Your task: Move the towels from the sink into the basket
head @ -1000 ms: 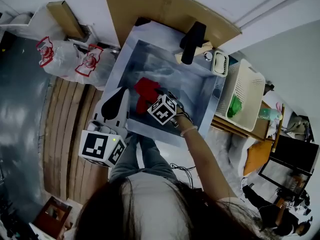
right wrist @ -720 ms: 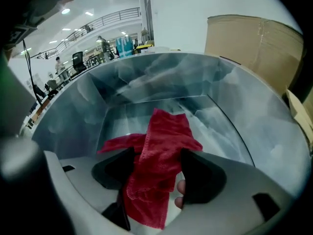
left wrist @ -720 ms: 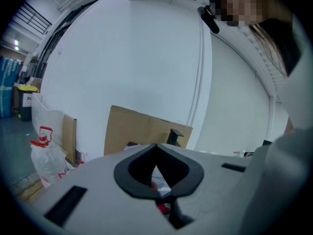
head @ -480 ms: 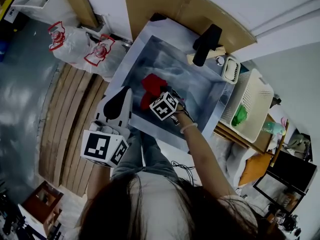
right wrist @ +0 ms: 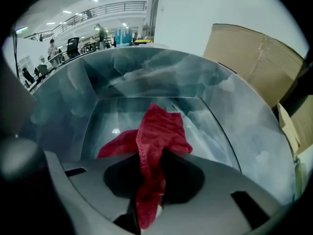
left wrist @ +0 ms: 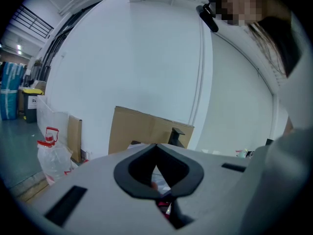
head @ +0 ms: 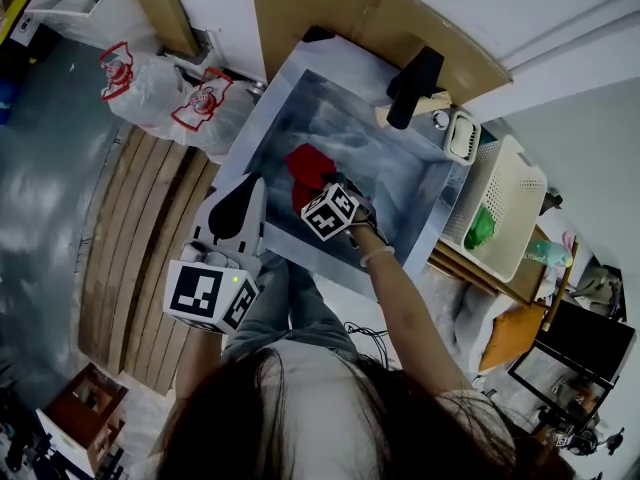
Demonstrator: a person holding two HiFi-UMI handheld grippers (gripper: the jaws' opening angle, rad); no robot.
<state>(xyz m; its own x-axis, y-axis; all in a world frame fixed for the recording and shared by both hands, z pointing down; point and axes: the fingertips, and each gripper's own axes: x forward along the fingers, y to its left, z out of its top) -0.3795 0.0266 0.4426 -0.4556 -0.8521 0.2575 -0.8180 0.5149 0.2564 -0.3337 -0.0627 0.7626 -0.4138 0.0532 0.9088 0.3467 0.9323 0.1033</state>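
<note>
White wall behind, steel sink [head: 258,133] below me. My right tool [right wrist: 149,190] has just been closing and now pinches the red towel [right wrist: 159,131] inside the sink. My left tool [left wrist: 156,148] is pressed together, empty, near the rim.

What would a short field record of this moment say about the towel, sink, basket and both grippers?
red towel: in the sink, one fold drawn up between the right jaws
sink: metal; no other towel seen in it
basket: white, beside the sink, holds a green item
right gripper: jaws have just been closing, now pinching the red towel
left gripper: shut, empty, at the sink's near edge
task stage: towel gripped, not yet out of the sink
</note>
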